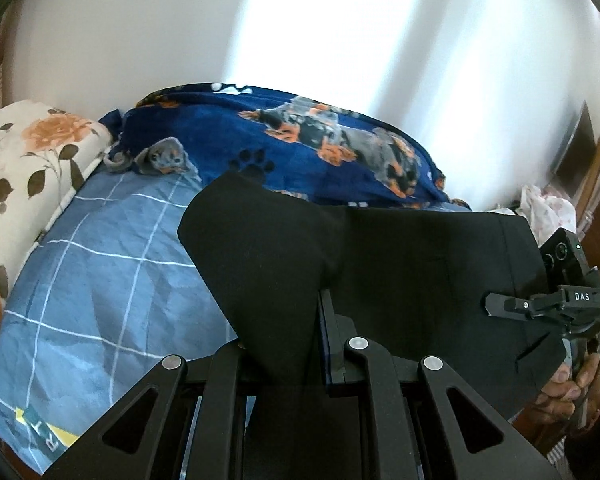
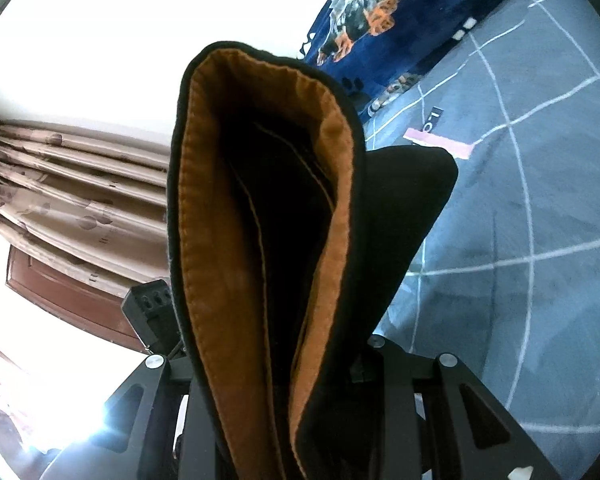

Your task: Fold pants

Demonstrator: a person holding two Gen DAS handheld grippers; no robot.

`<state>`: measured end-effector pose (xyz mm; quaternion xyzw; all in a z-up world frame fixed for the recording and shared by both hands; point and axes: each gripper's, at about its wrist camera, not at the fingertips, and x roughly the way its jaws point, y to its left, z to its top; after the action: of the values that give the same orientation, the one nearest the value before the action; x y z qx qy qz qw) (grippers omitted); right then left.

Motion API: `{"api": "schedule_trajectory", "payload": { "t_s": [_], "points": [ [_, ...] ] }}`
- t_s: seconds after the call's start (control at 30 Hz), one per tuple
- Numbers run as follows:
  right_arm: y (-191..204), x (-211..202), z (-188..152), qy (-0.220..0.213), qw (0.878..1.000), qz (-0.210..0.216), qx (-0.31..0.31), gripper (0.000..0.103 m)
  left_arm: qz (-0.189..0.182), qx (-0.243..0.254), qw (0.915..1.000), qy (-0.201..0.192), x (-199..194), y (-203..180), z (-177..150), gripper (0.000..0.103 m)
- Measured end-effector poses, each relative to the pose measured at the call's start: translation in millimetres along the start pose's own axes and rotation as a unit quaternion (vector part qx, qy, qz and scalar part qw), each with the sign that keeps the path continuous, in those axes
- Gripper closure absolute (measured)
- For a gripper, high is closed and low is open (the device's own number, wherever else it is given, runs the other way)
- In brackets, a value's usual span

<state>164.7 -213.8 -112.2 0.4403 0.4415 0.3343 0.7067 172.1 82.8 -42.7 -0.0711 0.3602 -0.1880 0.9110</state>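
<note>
The black pants (image 1: 380, 264) hang lifted above the bed, stretched between my two grippers. My left gripper (image 1: 300, 344) is shut on a corner of the black cloth, which drapes over its fingers. My right gripper (image 1: 496, 304) shows at the right of the left wrist view, shut on the other end of the cloth. In the right wrist view the pants (image 2: 400, 220) stand up out of my right gripper (image 2: 300, 380), which is shut on the waistband, showing its orange inner lining (image 2: 220, 280). Both grippers' fingertips are hidden by cloth.
The bed has a blue checked sheet (image 1: 100, 280). A dark blue blanket with dog prints (image 1: 300, 140) lies bunched at the far side by the white wall. A floral pillow (image 1: 24, 160) is at the left. Curtains (image 2: 60, 184) and a brown door (image 2: 60, 300) are behind.
</note>
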Motion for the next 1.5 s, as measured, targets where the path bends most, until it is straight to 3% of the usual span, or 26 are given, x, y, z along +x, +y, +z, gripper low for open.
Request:
{"api": "schedule_trajectory", "payload": {
  "t_s": [0.4, 1.0, 1.23, 1.5],
  "points": [
    [-7.5, 50.6, 48.1, 0.019, 1.0, 0.004, -0.002, 0.077, 0.034, -0.013, 0.9993, -0.005, 37.1, 44.1, 33.0, 0.089],
    [-34.7, 113.4, 129.0, 0.027, 1.0, -0.005, -0.016, 0.077, 0.076, -0.012, 0.997, 0.0, 126.9, 96.2, 84.1, 0.089],
    [-56.1, 133.2, 150.9, 0.027, 0.999, -0.012, -0.01, 0.077, 0.082, -0.03, 0.9961, 0.015, 160.8, 113.7, 85.2, 0.089],
    [-87.8, 136.2, 151.3, 0.028, 0.999, -0.015, 0.013, 0.077, 0.093, -0.042, 0.9942, 0.034, 190.1, 128.9, 70.2, 0.089]
  ]
}}
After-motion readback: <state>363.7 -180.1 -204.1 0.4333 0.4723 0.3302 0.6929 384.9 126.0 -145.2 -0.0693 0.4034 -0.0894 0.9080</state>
